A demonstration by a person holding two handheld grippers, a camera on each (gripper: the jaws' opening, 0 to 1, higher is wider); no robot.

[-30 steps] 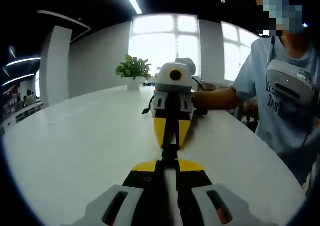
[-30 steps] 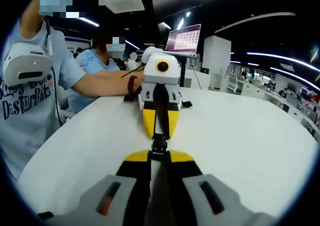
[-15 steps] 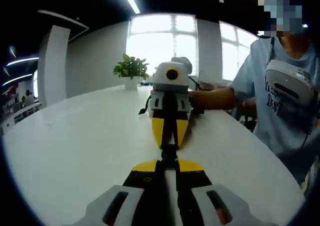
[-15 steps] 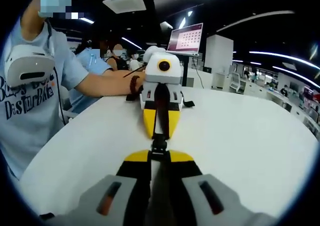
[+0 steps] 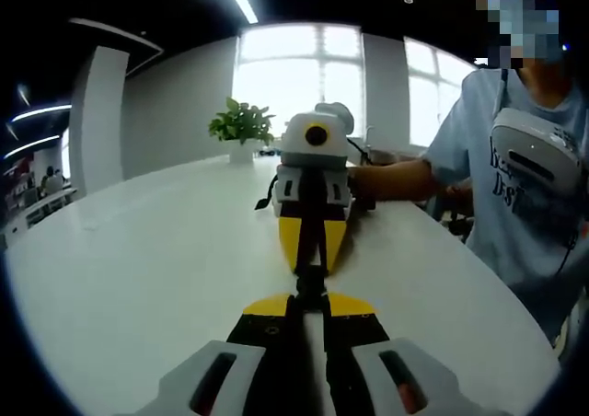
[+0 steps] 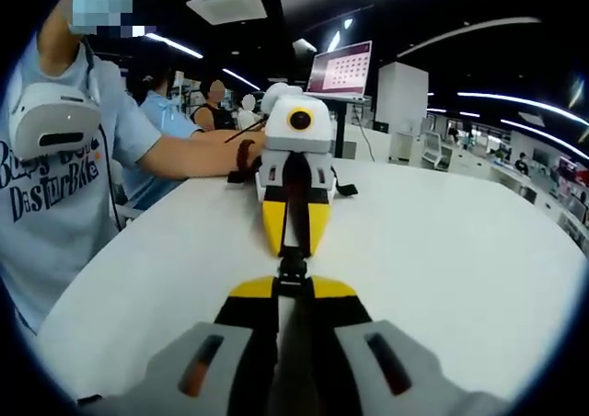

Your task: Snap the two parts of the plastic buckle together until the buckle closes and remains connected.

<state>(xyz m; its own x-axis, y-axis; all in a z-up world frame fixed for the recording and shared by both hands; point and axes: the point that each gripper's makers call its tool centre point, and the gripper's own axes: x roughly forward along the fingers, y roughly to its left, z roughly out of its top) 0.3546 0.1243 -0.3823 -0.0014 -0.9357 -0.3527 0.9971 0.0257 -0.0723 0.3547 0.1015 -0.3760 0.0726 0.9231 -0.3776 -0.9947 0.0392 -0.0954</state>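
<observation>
Left gripper view: left gripper [image 5: 311, 298], right gripper [image 5: 312, 261], yellow fingers pinching small black buckle [image 5: 311, 281].
Desk [image 5: 147, 278]: smooth, white, rounded.

The plastic buckle [image 5: 311, 283] is a small black piece with a black strap going out from each of its ends. It hangs just above the white desk [image 5: 138, 278], far from the desk edges, between two yellow-tipped grippers that face each other. In the right gripper view the buckle [image 6: 293, 269] looks joined, but the seam is too small to tell.
</observation>
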